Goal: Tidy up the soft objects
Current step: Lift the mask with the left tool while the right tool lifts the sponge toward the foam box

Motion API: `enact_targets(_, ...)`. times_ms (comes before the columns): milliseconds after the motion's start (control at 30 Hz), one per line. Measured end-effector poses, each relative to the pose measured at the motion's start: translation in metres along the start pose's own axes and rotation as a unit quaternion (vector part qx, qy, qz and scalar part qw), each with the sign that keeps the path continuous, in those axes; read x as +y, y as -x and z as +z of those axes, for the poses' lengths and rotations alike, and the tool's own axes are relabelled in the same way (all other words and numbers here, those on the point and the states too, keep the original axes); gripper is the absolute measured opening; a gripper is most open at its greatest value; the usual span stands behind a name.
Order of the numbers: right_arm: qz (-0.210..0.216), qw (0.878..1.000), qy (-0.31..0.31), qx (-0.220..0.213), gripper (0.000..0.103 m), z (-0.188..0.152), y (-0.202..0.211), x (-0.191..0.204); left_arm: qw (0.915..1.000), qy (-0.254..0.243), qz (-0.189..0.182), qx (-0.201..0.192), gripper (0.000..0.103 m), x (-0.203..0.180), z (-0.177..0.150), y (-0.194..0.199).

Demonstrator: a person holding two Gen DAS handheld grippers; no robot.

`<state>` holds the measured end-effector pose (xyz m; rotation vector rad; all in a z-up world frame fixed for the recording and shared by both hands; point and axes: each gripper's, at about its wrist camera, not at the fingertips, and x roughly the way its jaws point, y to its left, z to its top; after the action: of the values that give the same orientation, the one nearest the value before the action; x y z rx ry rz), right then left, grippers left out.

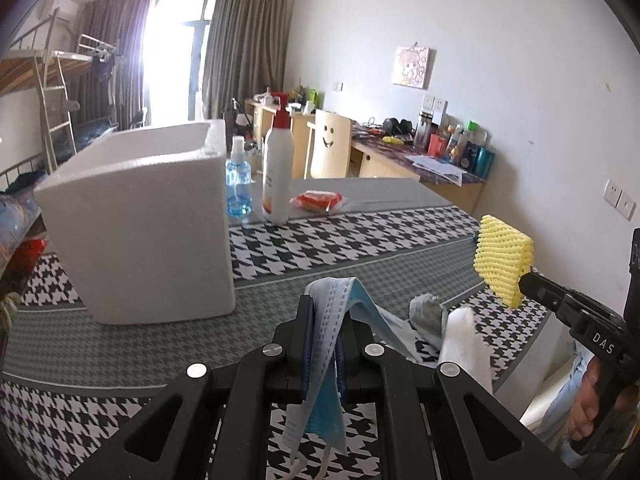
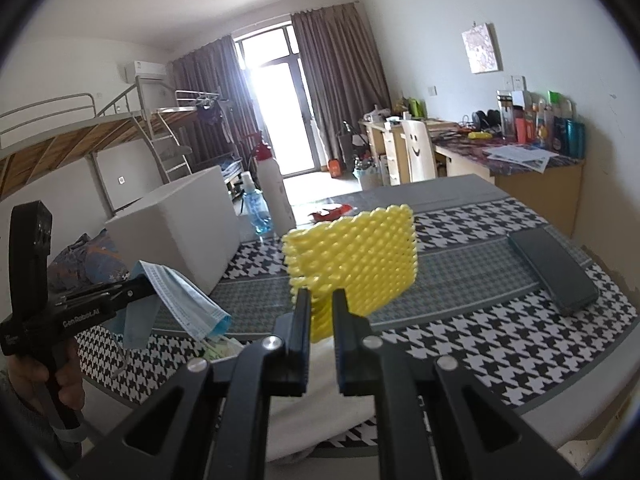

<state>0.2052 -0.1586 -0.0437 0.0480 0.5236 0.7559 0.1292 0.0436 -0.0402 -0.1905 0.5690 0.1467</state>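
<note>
Left gripper [image 1: 326, 320] pinches pale blue pleated face mask [image 1: 332, 312], lifted above houndstooth tablecloth [image 1: 320, 240]. Right gripper [image 2: 321, 300] clamps yellow foam mesh sleeve [image 2: 352, 256], also held up. Grey sock [image 1: 428, 312] lies on the cloth just beyond; white foam box [image 1: 140, 220] farther, left.

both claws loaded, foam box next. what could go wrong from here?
1. The blue face mask hangs loose from the left claw, ear loop trailing; it could snag or slip.
2. The right claw pinches only the yellow foam net by its lower edge; it may pull free.
3. The white foam box looks light; a bump might shift it.
</note>
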Motion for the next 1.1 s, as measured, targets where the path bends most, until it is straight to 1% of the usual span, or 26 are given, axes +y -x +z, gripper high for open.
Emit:
enact_targets(233, 0.012, 1.0, 0.008, -0.004, 0.013, 0.004, -0.002, 0.009, 0.9998, 0.0, 0.009, -0.015, 0.01, 0.004, 0.011, 0.004)
enact_targets(533, 0.019, 1.0, 0.015, -0.005, 0.013, 0.005, -0.005, 0.013, 0.9996, 0.0, -0.011, -0.028, 0.01, -0.004, 0.023, 0.005)
enact_targets(767, 0.023, 0.999, 0.019, -0.011, 0.013, 0.009, -0.003, 0.013, 0.9988, -0.001, -0.017, -0.045, 0.01, -0.008, 0.037, 0.012)
enact_targets(933, 0.027, 0.999, 0.021, -0.015, 0.013, 0.011, -0.003, 0.015, 0.9981, 0.0, -0.007, -0.061, 0.01, -0.005, 0.048, 0.017)
enact_targets(1100, 0.033, 0.999, 0.027, -0.018, 0.013, 0.011, -0.003, 0.017, 0.9976, -0.003, -0.002, -0.069, 0.01, -0.006, 0.055, 0.019)
